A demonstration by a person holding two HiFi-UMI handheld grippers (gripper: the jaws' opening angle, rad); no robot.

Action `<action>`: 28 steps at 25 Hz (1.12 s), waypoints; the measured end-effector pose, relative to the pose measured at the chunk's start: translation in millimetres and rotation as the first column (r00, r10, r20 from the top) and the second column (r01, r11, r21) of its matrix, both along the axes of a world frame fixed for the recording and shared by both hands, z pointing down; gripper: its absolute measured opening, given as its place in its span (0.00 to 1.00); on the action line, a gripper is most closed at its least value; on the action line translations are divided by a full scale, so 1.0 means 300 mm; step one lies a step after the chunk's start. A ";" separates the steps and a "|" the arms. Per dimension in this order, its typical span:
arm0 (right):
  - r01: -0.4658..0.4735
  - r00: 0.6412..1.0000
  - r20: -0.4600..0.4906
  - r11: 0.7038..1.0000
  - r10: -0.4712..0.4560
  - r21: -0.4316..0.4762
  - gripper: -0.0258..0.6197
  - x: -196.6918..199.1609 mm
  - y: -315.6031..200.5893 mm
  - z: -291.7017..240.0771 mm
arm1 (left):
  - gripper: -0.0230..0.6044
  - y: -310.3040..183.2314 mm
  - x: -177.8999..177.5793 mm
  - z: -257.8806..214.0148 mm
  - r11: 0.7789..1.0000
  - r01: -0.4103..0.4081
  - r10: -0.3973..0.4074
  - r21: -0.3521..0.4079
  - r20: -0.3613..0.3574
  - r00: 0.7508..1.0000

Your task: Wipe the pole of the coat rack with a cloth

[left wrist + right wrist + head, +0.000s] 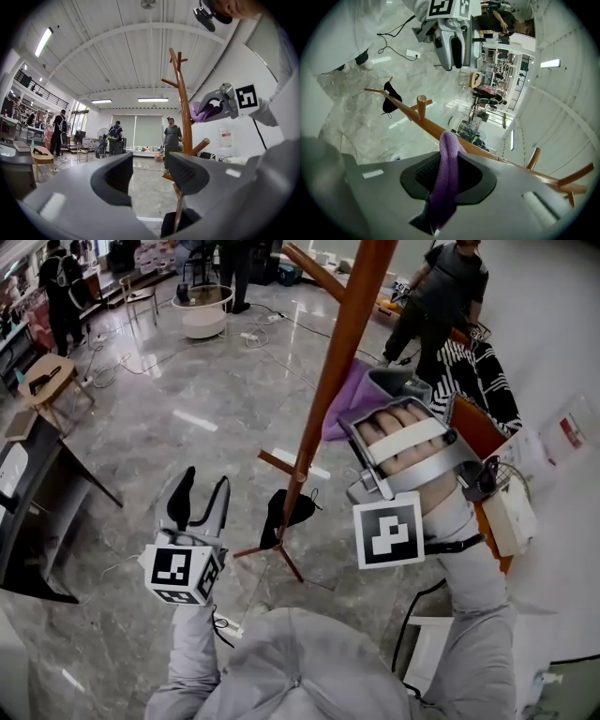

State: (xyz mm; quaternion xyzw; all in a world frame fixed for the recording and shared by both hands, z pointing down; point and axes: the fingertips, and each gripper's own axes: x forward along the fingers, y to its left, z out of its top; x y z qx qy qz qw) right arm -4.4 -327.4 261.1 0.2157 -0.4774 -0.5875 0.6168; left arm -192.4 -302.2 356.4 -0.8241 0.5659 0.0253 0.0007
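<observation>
Indoors, over glossy marble floor, right tool pinches purple cloth at the pole; left tool spread.

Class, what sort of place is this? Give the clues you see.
Likely a big indoor studio or test hall: marble floor, loose cables, a high ceiling with strip lights, and people working.

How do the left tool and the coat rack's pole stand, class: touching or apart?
Apart. The head view shows bare floor between the open left tool and the pole.
</observation>
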 end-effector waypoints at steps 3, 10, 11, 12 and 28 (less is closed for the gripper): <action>-0.013 0.999 0.035 1.000 0.013 0.005 0.14 0.028 0.005 -0.014 | 0.44 -0.002 -0.001 0.005 1.000 0.004 -0.004 -0.001 0.005 1.000; -0.052 0.996 0.072 0.998 0.050 0.029 0.14 0.100 0.026 -0.065 | 0.44 -0.007 0.029 -0.002 1.000 -0.015 0.015 0.002 0.011 1.000; -0.061 0.995 0.081 0.998 0.058 0.035 0.14 0.112 0.029 -0.072 | 0.44 -0.009 0.035 0.000 1.000 -0.019 0.019 0.002 0.012 1.000; -0.069 0.994 0.091 0.997 0.065 0.039 0.14 0.124 0.031 -0.079 | 0.44 -0.011 0.040 0.000 1.000 -0.022 0.022 0.002 0.013 1.000; -0.200 0.953 0.235 0.980 0.193 0.003 0.14 0.370 0.091 -0.025 | 0.44 0.019 0.136 -0.008 0.999 -0.046 0.045 0.002 0.046 0.998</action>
